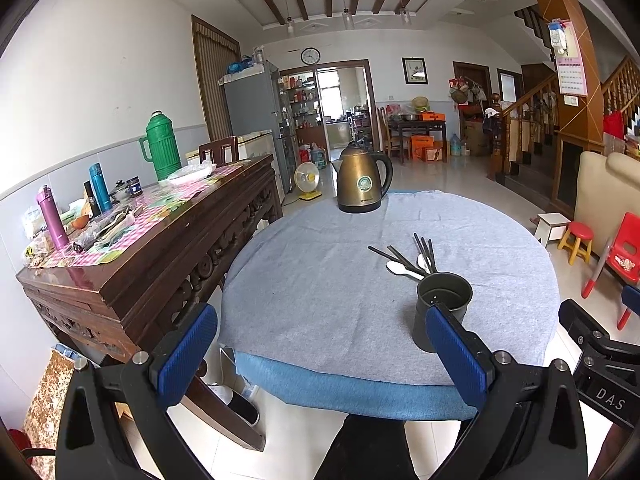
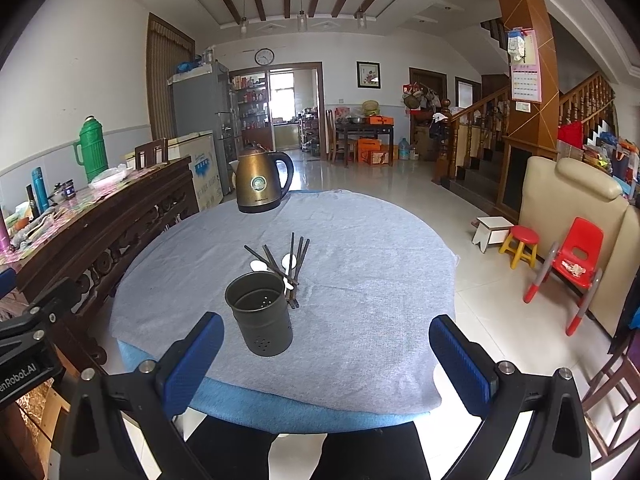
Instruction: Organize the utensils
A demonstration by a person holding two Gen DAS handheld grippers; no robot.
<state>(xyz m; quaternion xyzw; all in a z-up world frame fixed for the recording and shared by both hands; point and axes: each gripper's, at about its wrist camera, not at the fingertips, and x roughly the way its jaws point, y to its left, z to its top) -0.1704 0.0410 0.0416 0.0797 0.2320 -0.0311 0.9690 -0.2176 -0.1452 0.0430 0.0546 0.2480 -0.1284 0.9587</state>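
A dark metal utensil holder stands upright and empty near the front of a round table with a grey cloth. Just behind it lie several dark chopsticks and two white spoons in a loose pile. My left gripper is open and empty, hovering at the table's front edge, left of the holder. My right gripper is open and empty, at the front edge, right of the holder. The right gripper's body shows in the left wrist view.
A bronze electric kettle stands at the table's far side. A carved wooden sideboard with a green thermos and bottles is close on the left. A red child's chair, stools and a sofa stand on the right.
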